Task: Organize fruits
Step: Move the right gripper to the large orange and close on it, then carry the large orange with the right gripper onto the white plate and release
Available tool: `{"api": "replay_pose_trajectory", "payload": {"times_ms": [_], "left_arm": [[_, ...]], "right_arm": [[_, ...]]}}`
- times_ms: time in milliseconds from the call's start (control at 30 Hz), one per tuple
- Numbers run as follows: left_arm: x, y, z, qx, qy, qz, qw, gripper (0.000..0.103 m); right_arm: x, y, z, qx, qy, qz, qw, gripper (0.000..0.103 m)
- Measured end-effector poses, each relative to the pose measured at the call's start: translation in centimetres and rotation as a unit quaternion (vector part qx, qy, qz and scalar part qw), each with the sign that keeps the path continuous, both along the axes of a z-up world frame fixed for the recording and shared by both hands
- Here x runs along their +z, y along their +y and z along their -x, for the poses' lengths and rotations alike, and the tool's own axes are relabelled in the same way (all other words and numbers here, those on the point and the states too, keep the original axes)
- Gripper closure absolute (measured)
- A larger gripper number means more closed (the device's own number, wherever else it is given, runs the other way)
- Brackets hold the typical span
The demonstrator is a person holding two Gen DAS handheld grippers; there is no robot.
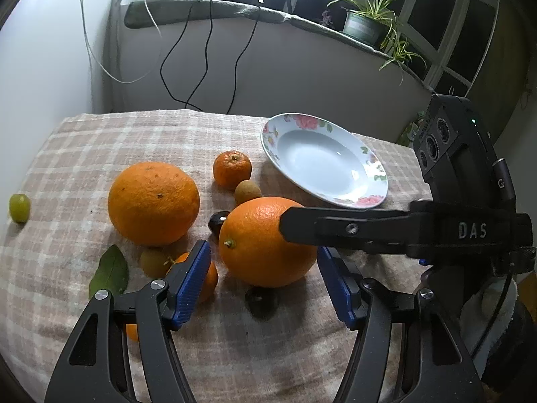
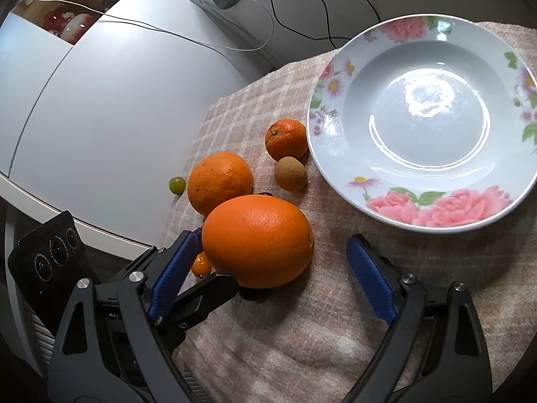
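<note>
A: How's the left gripper (image 1: 265,278) set?
B: Tilted down, blue pads (image 1: 191,282) apart, straddling the big oval orange (image 1: 265,245) on the checked beige cloth (image 1: 100,141), not pressing.
A: And the right gripper (image 2: 275,268)?
B: Angled down, spread wide around it too, nothing gripped; flowered white plate (image 2: 436,211) near.

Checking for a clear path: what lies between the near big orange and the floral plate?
Bare checked cloth between orange and plate, per the right wrist view.
</note>
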State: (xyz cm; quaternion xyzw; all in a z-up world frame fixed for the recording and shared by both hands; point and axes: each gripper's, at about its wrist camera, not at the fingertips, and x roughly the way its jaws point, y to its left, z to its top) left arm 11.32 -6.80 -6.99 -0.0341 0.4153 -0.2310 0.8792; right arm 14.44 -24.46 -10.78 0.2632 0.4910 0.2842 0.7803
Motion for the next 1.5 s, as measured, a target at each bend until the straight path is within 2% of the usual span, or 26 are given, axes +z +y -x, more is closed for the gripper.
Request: {"api": "replay_pose_trajectory", "payload": {"times_ms": [133, 233, 467, 733, 900, 1133, 1500], "left_arm": [[-0.2, -0.3, -0.3, -0.006, 0.002, 0.002, 1.0, 0.04], [-0.2, -0.3, -0.2, -0.009, -0.001, -0.001, 1.0, 0.04], [0.0, -0.3, 0.1, -0.009, -0.002, -0.001, 1.0, 0.04], [1.6, -0.6, 0.7, -0.008, -0.026, 0.004, 0.9996, 0.04], [2.9, -1.7, 0.2, -0.014, -0.045, 0.01, 0.9989, 0.04], [3.4, -4.5, -2.0, -0.024, -0.051, 0.032, 0.9979, 0.04], [2.1, -8.4, -6.5, -0.03, -0.019, 0.058, 0.9977, 0.04]], "right_arm": [[-0.8, 0.4, -0.4, 0.006, 0.014, -0.017, 1.0, 0.018], [-1.0, 0.5, -0.7, 0.013, 0.017, -0.034, 0.999, 0.028], [-0.3, 1.2, -0.5, 0.016, 0.011, -0.02, 1.0, 0.028], [1.6, 1.9, -0.3, 0.014, -0.01, -0.014, 1.0, 0.028], [3.4, 0.7, -0.4, 0.01, -0.03, -0.011, 0.999, 0.028], [4.9, -2.5, -1.8, -0.006, -0.049, 0.009, 0.999, 0.028], [4.0, -6.8, -4.8, -0.033, -0.045, 0.039, 0.998, 0.028]]}}
